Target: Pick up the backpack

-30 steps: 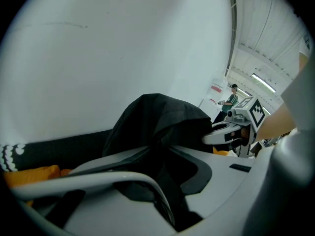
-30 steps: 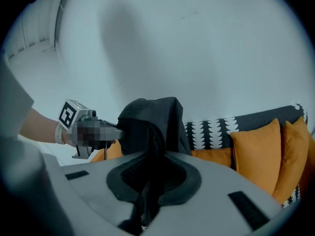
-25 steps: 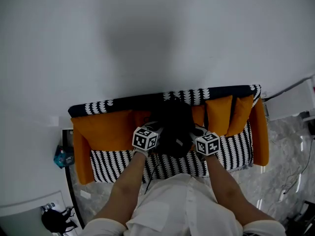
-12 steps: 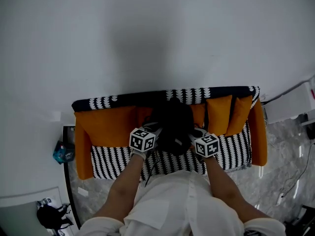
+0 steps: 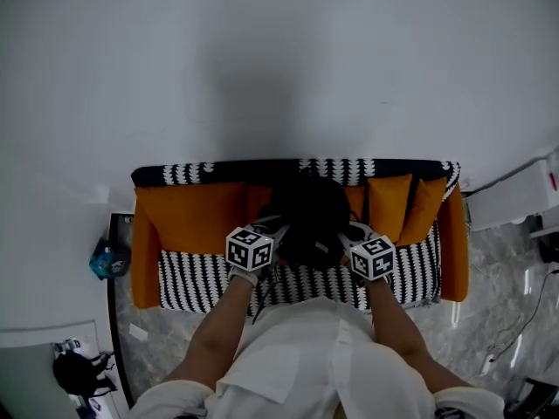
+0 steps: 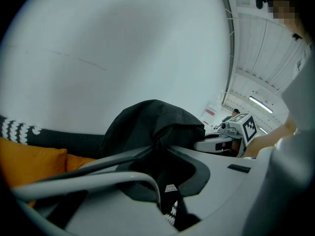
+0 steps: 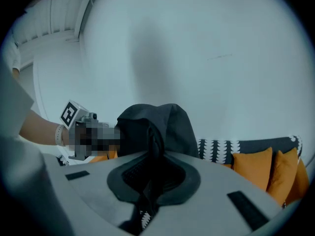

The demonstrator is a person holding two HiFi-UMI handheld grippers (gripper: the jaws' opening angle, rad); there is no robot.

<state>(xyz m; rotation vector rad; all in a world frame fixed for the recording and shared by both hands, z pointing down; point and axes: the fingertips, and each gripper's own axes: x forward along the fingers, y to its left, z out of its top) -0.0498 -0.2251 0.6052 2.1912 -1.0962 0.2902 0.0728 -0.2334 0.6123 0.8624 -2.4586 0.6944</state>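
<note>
forearms (image 5: 223, 321) stretched forward; left tool (image 5: 279, 231), just closing, and right tool (image 5: 347, 236) pinch the backpack (image 5: 311, 216).

backpack (image 5: 310, 221): base out of sight in head view; lower part hid in both gripper views.
sofa (image 5: 192, 225): mid seat & back covered by backpack; only part shows in gripper views.
blue item (image 5: 108, 260): floor, left of sofa, too small to ID.
dark shape (image 5: 77, 375): bottom-left corner, can't tell.
</note>
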